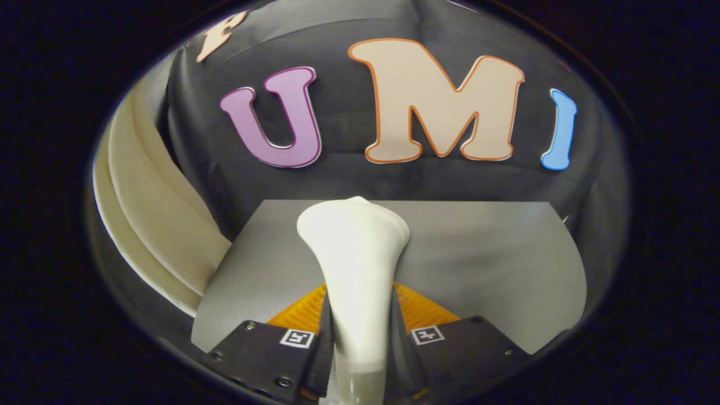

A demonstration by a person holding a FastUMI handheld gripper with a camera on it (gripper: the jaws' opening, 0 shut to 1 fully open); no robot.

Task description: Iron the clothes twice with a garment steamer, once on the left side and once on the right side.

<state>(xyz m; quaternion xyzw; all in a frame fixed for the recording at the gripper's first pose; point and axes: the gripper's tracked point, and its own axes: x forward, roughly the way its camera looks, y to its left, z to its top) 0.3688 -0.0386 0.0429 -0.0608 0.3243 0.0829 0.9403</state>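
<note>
Both of my fingers press the white garment steamer held upright between them above the grey tabletop; its smooth tapered handle could slip if I tilt.

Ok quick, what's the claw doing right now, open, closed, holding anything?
Claw: closed on the white garment steamer, both fingers pressing its handle, head pointing ahead over the grey garment.
</note>
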